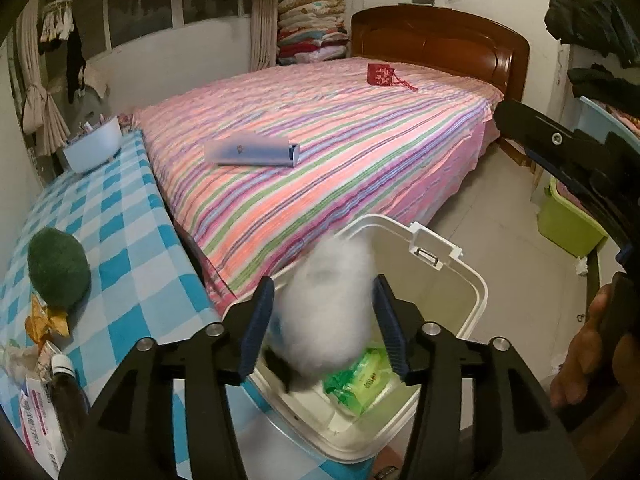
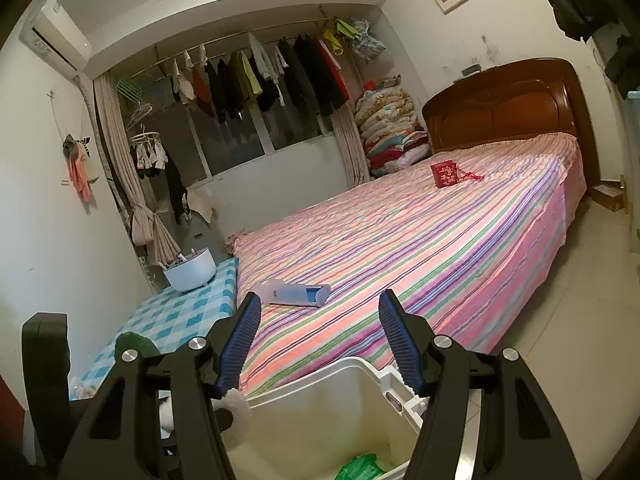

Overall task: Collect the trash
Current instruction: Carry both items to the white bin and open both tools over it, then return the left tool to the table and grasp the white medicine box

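A white open-topped bin [image 1: 476, 292] stands on the floor between the checked table and the bed. A green packet [image 1: 360, 384] lies inside it. Over the bin, my left gripper [image 1: 323, 280] is open, with a blurred white fluffy wad [image 1: 324, 312] hanging loose between its blue pads. In the right wrist view my right gripper [image 2: 319, 297] is open and empty above the bin [image 2: 360, 362], pointing toward the bed. The green packet [image 2: 360, 468] shows at the bin's bottom, and a tuft of the white wad [image 2: 236, 404] shows at the bin's left rim.
Left of the bin, the blue-checked table [image 1: 120, 264] carries a green round ball [image 1: 58, 268], an orange wrapper [image 1: 44, 320], a dark bottle [image 1: 66, 380], a printed box [image 1: 36, 420] and a pale bowl [image 1: 94, 146]. The striped bed [image 1: 320, 200] holds a blue-white case [image 1: 252, 154] and a red bag [image 1: 380, 74]. A green crate [image 1: 568, 220] stands right.
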`<state>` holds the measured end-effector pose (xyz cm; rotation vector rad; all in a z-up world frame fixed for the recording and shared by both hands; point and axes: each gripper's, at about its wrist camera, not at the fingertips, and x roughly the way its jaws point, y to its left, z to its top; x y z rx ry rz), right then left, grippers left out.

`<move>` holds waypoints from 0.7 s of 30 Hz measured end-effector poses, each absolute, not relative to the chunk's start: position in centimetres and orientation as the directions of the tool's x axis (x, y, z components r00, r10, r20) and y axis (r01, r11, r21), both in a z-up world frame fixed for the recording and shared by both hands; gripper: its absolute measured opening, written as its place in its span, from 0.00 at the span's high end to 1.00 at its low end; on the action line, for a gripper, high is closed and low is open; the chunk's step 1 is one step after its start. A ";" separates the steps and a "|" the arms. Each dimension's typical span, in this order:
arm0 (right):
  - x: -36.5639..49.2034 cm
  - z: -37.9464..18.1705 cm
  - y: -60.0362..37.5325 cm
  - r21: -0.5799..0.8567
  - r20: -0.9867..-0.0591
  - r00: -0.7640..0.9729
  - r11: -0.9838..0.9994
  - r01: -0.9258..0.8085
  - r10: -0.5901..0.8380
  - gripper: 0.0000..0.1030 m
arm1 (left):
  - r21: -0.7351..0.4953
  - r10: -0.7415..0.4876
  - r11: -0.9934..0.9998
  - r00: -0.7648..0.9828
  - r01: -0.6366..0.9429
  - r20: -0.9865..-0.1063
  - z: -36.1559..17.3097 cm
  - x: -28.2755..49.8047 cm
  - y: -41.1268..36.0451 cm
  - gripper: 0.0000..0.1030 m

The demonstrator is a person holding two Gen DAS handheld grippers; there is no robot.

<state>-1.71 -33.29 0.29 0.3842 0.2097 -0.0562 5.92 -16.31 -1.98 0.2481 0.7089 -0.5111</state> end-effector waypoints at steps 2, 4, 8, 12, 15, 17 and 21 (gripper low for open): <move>-1.8 0.3 -33.3 0.367 -0.212 0.977 0.926 0.093 -0.014 0.42 | 0.069 -0.351 0.852 0.666 0.518 -0.658 -1.7 5.6 -16.4 0.24; -1.7 0.3 -33.2 0.365 -0.212 0.977 0.927 0.090 -0.012 0.42 | 0.085 -0.346 0.856 0.687 0.510 -0.639 -1.4 5.3 -16.3 0.22; -1.8 0.5 -32.9 0.360 -0.207 0.978 0.929 0.085 -0.009 0.42 | 0.110 -0.328 0.855 0.695 0.506 -0.640 -1.2 4.9 -16.2 0.11; -1.6 0.6 -32.6 0.357 -0.207 0.978 0.931 0.073 0.003 0.42 | 0.143 -0.300 0.863 0.719 0.485 -0.627 -0.9 4.6 -15.5 0.11; -1.3 0.7 -31.8 0.346 -0.209 0.978 0.936 0.058 0.017 0.42 | 0.154 -0.282 0.872 0.736 0.464 -0.616 -0.5 4.3 -14.4 0.11; -0.9 0.7 -31.1 0.343 -0.215 0.976 0.938 0.042 0.035 0.42 | 0.167 -0.259 0.882 0.749 0.441 -0.609 -0.3 4.3 -13.5 0.11; -0.3 0.8 -30.0 0.338 -0.221 0.973 0.941 0.017 0.062 0.42 | 0.208 -0.201 0.899 0.784 0.386 -0.587 0.0 3.9 -10.7 0.11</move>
